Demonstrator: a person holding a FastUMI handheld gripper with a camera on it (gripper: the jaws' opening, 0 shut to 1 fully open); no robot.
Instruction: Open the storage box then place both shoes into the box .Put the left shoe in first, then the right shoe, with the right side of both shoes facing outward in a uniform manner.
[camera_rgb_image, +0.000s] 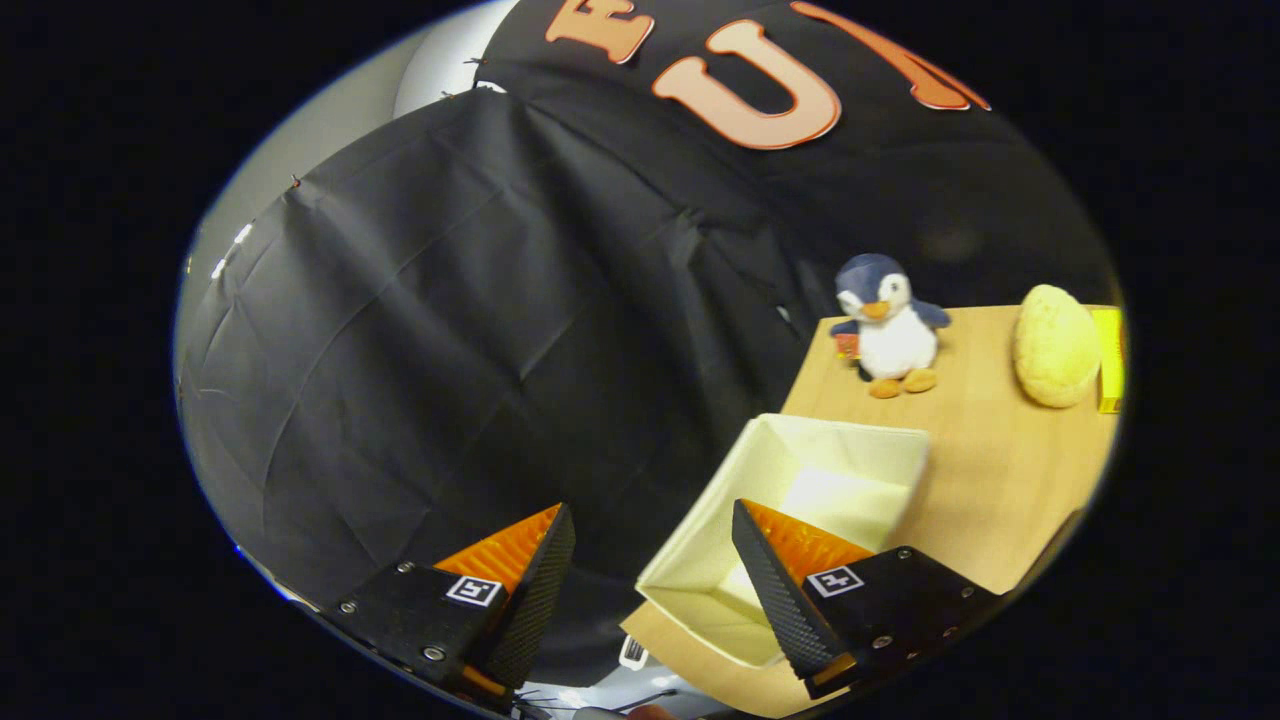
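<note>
An open cream storage box stands on the wooden table, its inside bare as far as I can see. My gripper hangs above the table's left edge, tilted, with the fingers open and nothing between them. The right finger overlaps the box's near part; the left finger is out over the black cloth beyond the table's edge. I see no shoe between or ahead of the fingers.
A plush penguin stands at the table's far corner beyond the box. A pale yellow rounded object lies to its right, with a yellow thing behind it. The black cloth wall hangs to the left.
</note>
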